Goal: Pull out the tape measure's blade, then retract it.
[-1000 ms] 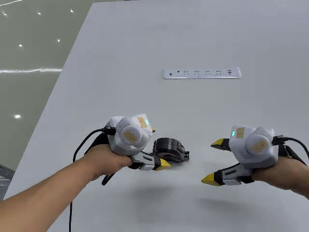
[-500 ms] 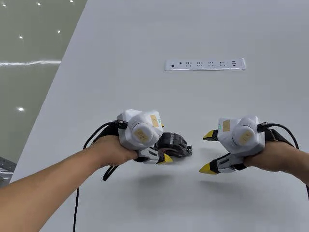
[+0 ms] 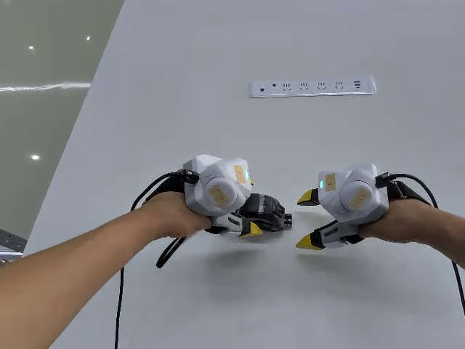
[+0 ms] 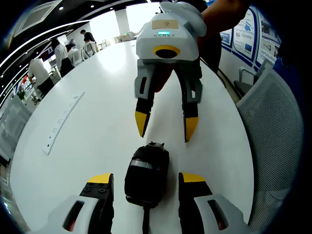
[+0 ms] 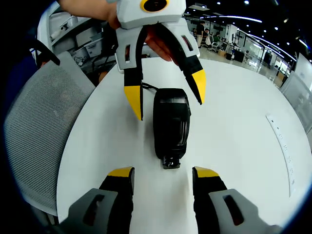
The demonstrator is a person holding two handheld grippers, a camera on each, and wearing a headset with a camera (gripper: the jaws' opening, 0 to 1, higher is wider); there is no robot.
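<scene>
A black tape measure [image 3: 267, 211] lies on the white table [image 3: 218, 109], blade wound in, its hook end pointing right. My left gripper [image 3: 256, 212] is open and straddles the case; in the left gripper view the tape measure [image 4: 146, 176] sits between my jaws with small gaps on both sides. My right gripper [image 3: 306, 219] is open just right of the hook, yellow tips facing it. In the right gripper view the tape measure [image 5: 171, 126] lies ahead of my right gripper [image 5: 164, 172], with the left gripper [image 5: 165, 95] around its far end. The right gripper [image 4: 165, 127] faces me in the left gripper view.
A white power strip [image 3: 312, 87] lies farther back on the table. The table's left edge [image 3: 80, 116] drops to a glossy floor. A grey mesh chair [image 5: 39, 126] stands by the table's near side. People stand far off in the room.
Both grippers have closed in on each other. The left gripper slid forward over the tape measure, and the right gripper moved left toward the hook end.
</scene>
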